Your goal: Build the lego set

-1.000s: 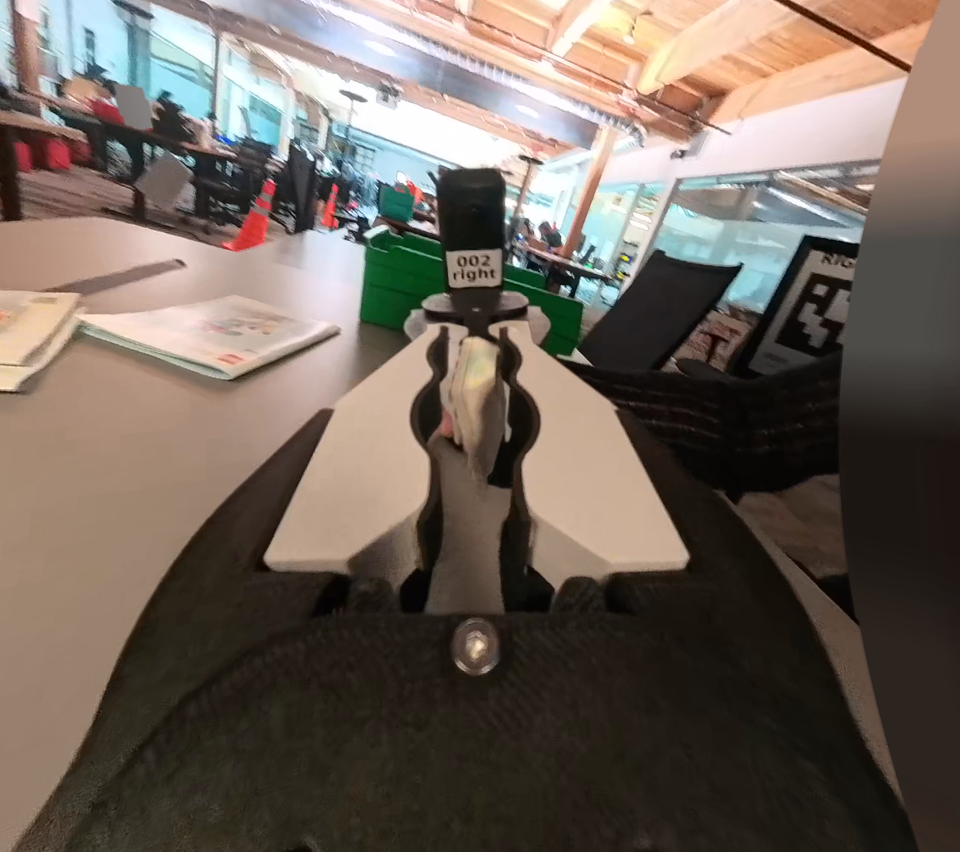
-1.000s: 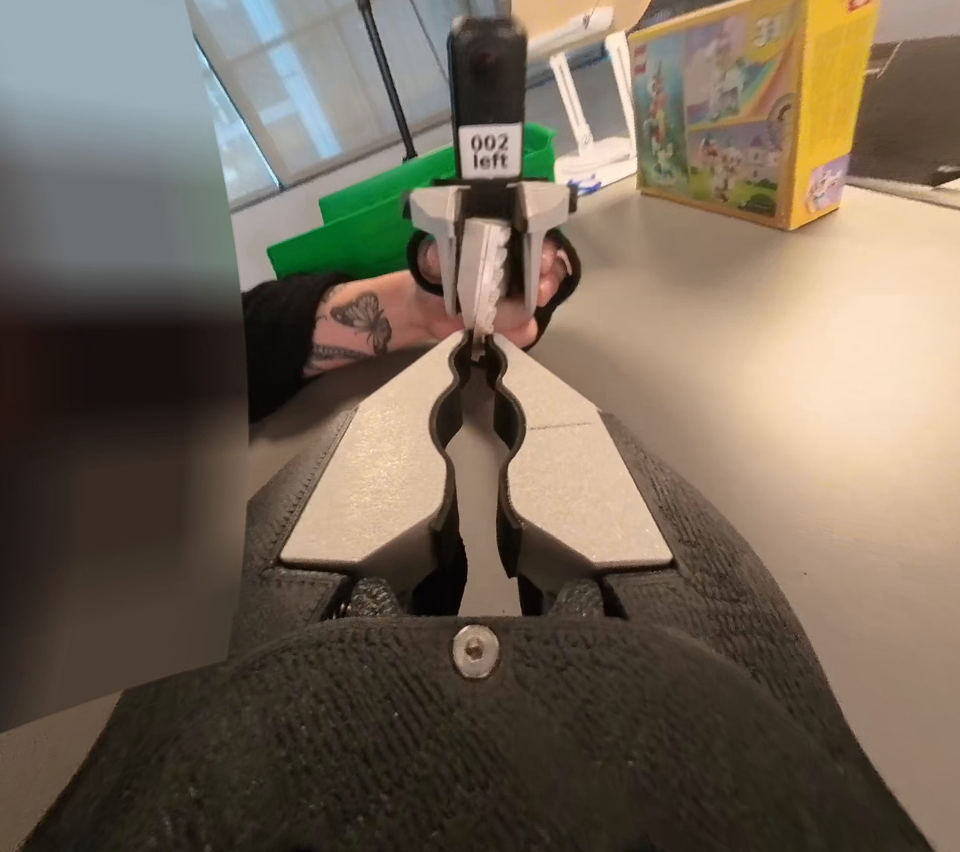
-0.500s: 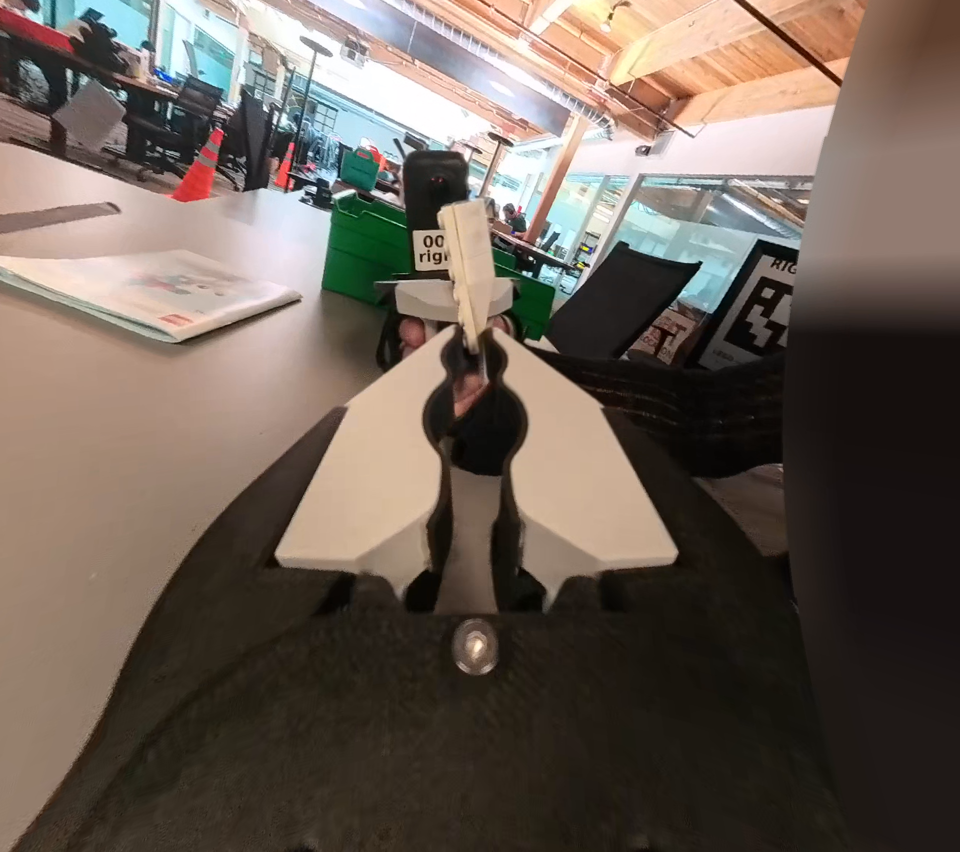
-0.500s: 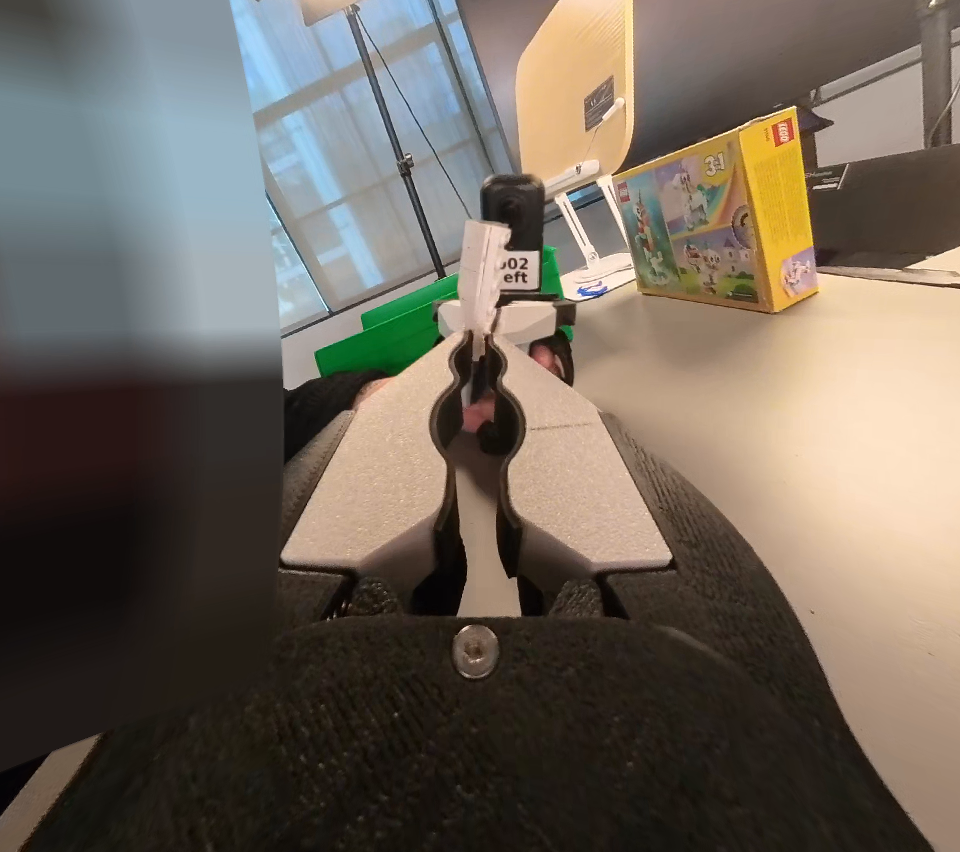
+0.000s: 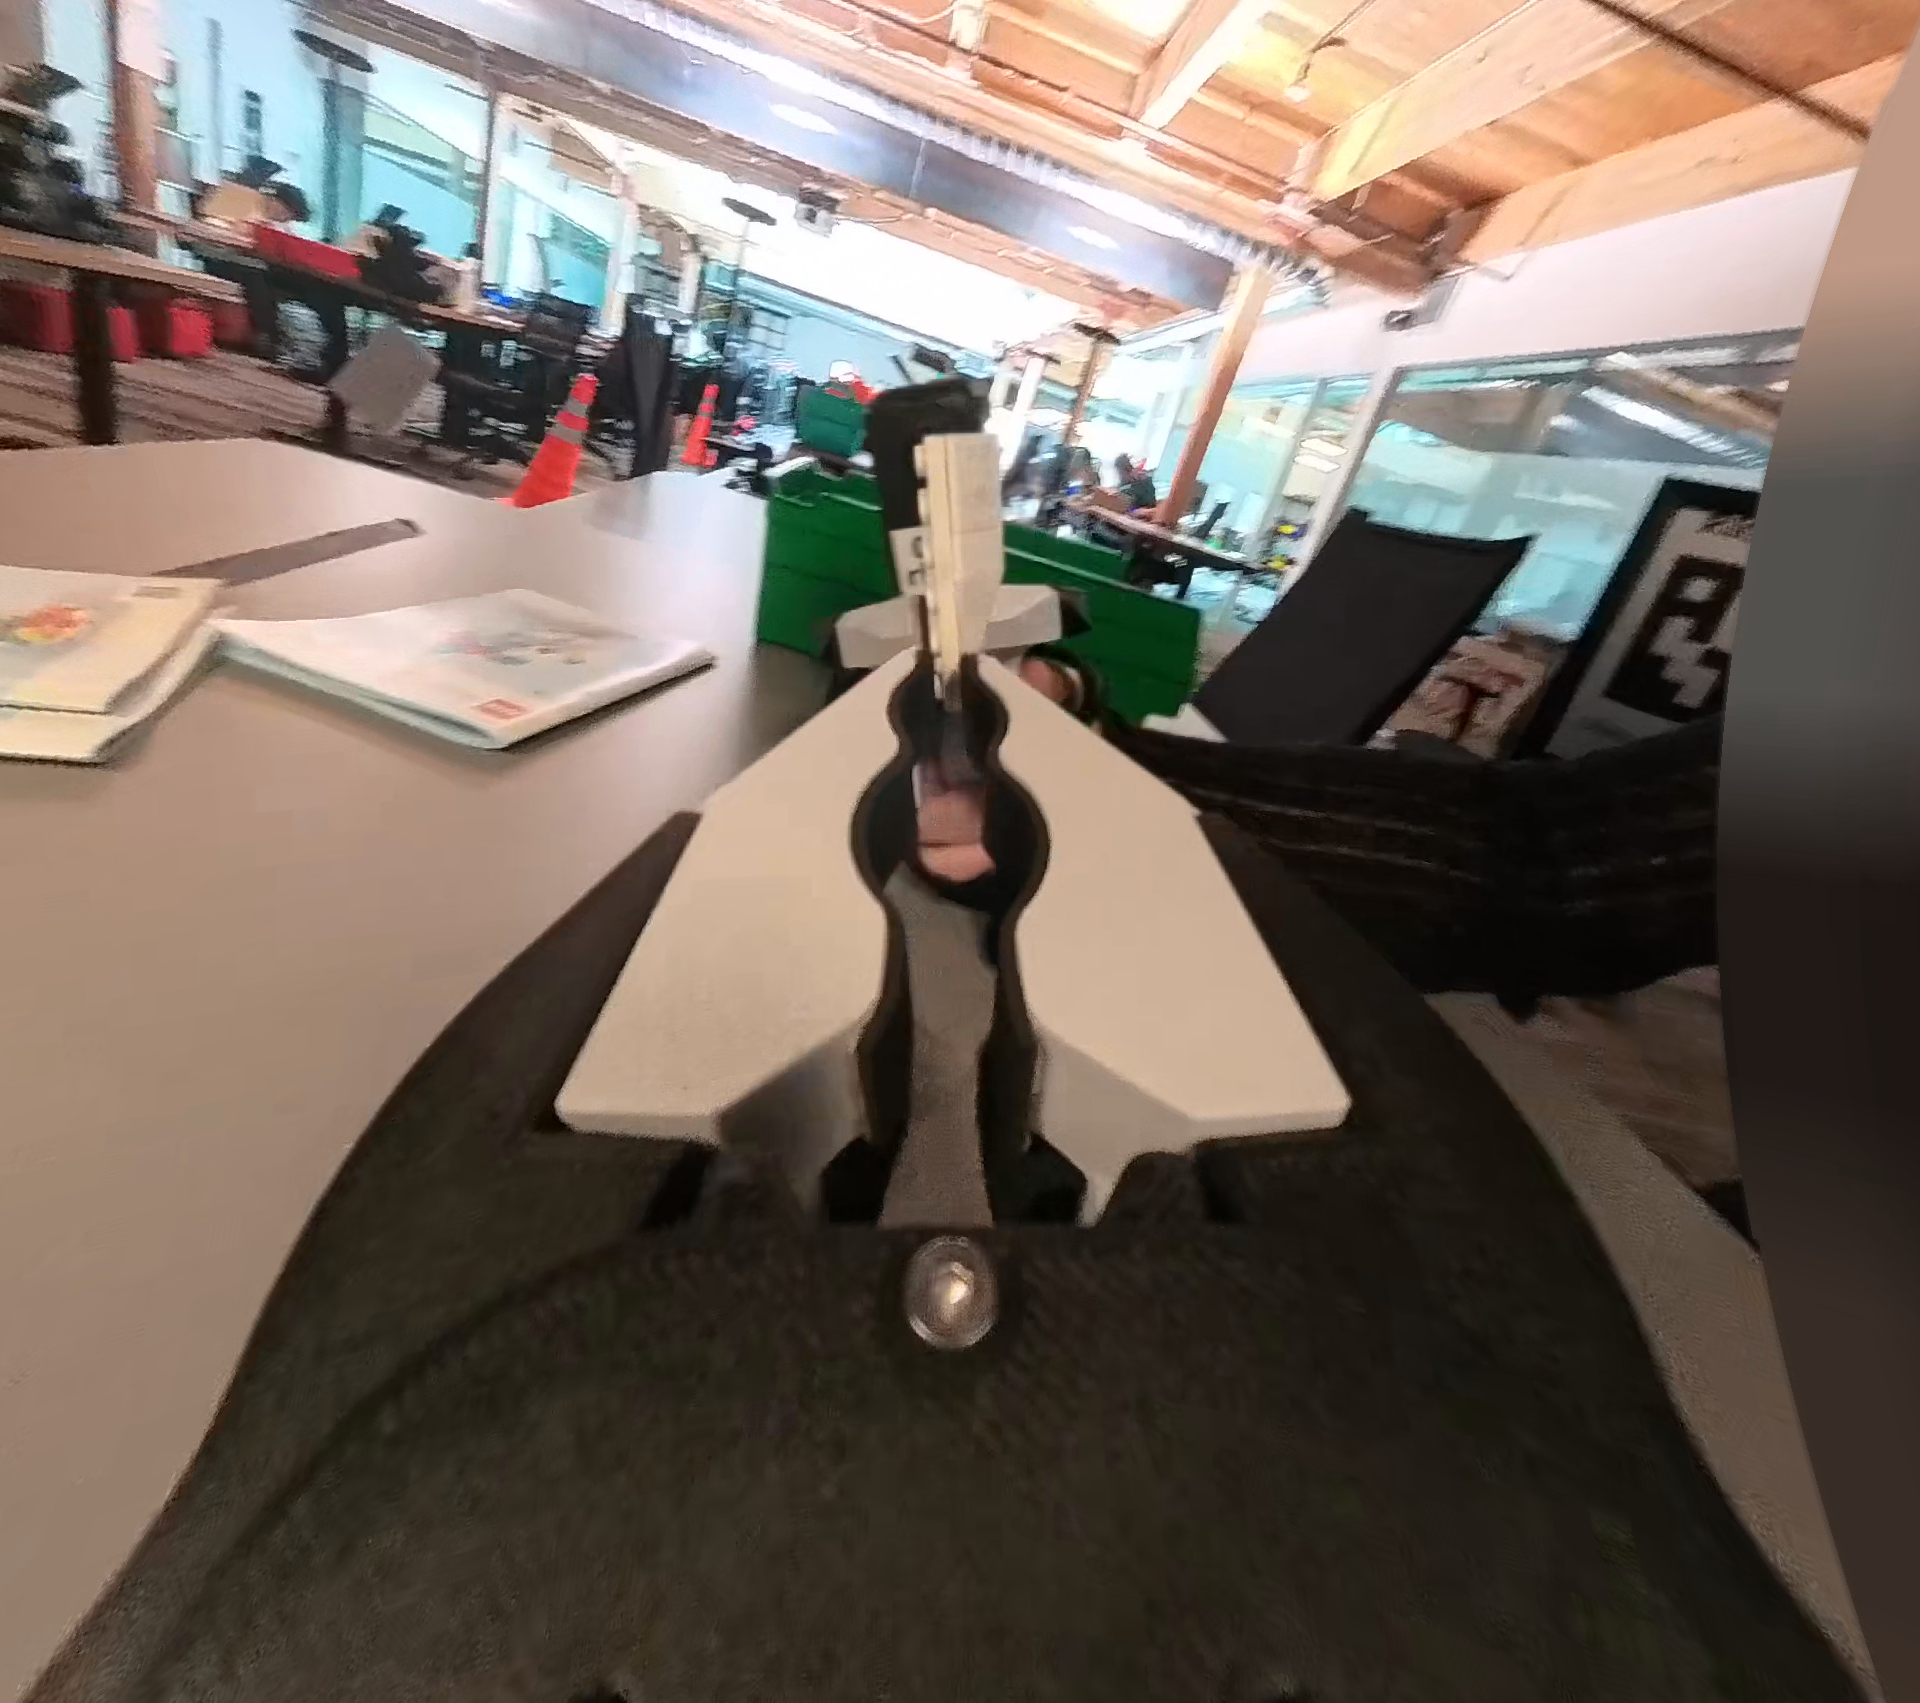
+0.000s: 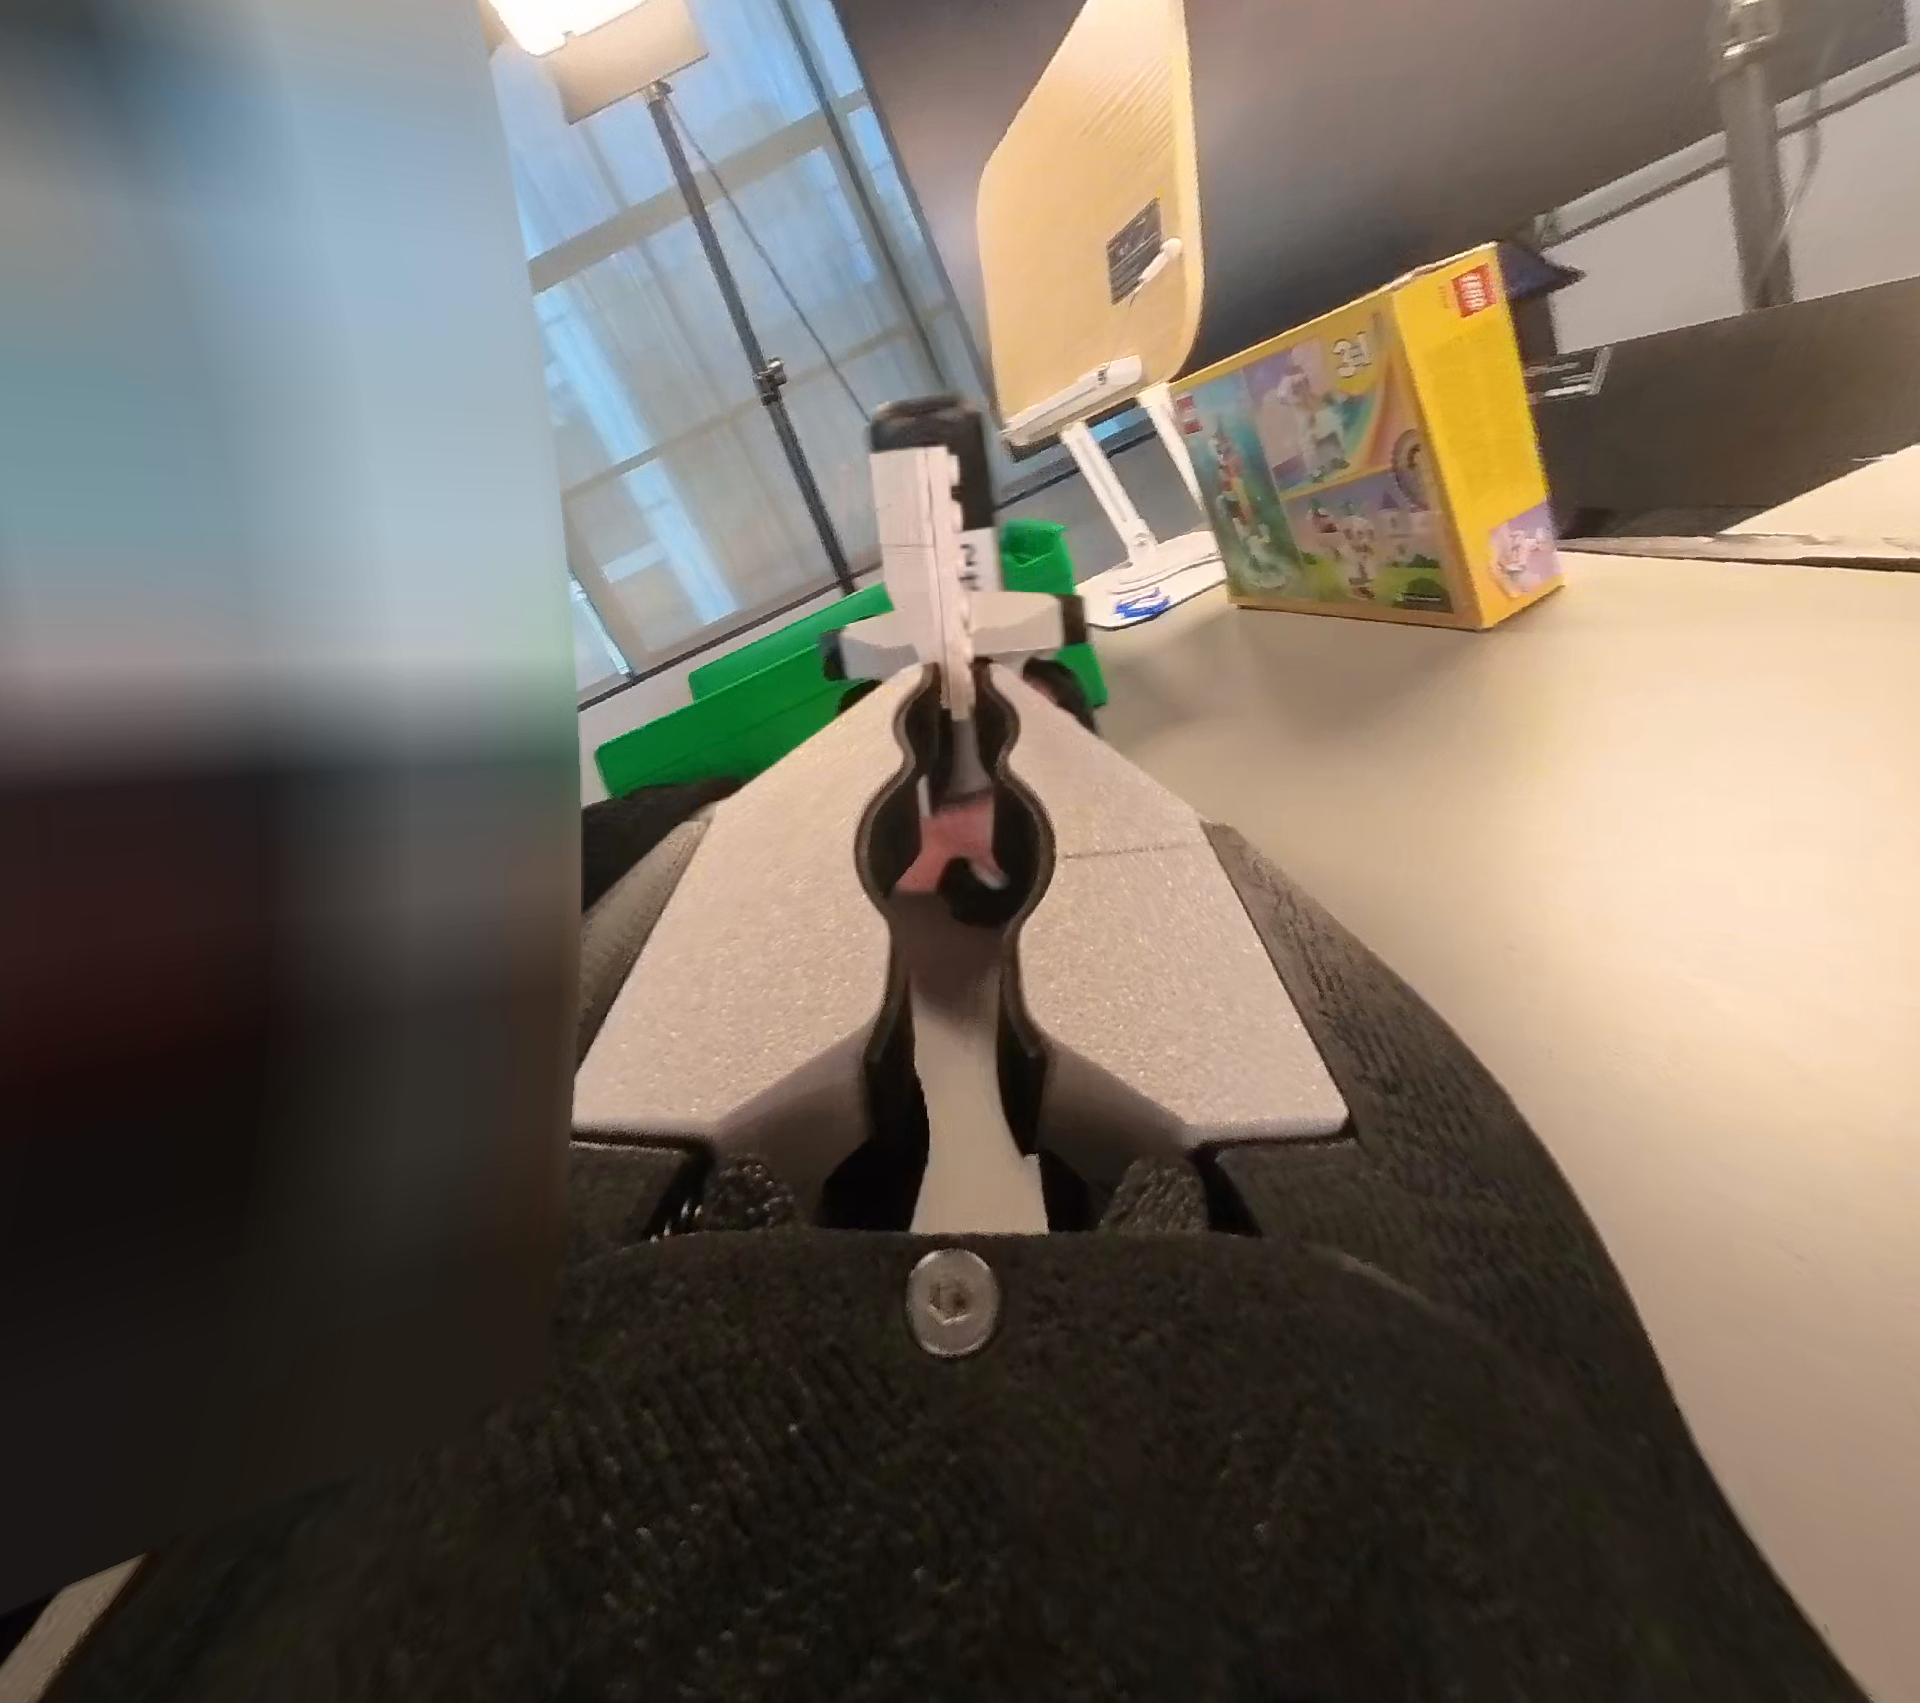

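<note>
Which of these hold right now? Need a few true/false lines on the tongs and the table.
1. The left tongs are shut on the white brick piece. True.
2. The right tongs hang open and empty. False: they pinch the same piece.
3. The yellow box stands on the table. True.
4. The booklet lies inside the green bin. False: it lies on the table, beside the bin.

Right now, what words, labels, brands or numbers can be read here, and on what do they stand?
I don't quote writing; here is what bears it.
Yellow box: logo and number, readable.
Label on black camera: half hidden by white piece.
Booklet: print too small.
Marker board: letters cut off.
Plate on wooden panel: too small.
</note>
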A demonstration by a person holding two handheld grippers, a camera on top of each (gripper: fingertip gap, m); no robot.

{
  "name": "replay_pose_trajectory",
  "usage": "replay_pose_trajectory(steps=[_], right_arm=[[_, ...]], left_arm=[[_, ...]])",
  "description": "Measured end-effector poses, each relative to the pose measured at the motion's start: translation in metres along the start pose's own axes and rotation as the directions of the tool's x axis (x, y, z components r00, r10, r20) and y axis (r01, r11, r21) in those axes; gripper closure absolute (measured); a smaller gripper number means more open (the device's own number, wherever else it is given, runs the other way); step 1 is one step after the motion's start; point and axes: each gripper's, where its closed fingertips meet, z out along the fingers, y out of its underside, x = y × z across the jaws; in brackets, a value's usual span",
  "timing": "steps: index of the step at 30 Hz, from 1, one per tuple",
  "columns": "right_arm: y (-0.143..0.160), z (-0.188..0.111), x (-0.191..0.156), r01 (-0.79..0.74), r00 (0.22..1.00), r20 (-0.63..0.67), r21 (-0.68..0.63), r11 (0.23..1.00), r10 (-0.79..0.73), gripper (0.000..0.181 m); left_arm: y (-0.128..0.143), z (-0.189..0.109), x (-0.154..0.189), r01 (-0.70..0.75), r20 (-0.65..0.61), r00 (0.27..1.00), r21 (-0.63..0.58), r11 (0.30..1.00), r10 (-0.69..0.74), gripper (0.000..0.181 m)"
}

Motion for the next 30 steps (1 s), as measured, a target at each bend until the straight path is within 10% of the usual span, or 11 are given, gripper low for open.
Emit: replay_pose_trajectory(steps=[1,8,18,30], right_arm=[[-0.001,0.000,0.005,0.008,0.999,-0.035,0.011,1.000,-0.008,0.171],[-0.005,0.000,0.031,0.131,0.954,-0.273,0.007,0.991,-0.124,0.146],[-0.001,-0.003,0.048,0.038,0.933,-0.357,0.009,0.999,-0.032,0.148],[0.007,-0.003,0.056,-0.038,0.924,-0.381,-0.025,0.999,0.025,0.135]], left_arm=[[0.001,0.000,-0.004,-0.029,0.042,0.999,-0.010,1.000,0.030,0.178],[0.014,-0.006,-0.038,-0.298,0.331,0.867,-0.252,0.921,0.371,0.177],[0.034,-0.006,-0.052,-0.535,0.307,0.564,-0.571,0.623,0.766,0.177],[0.033,-0.005,-0.052,-0.553,0.301,0.514,-0.599,0.578,0.804,0.178]])
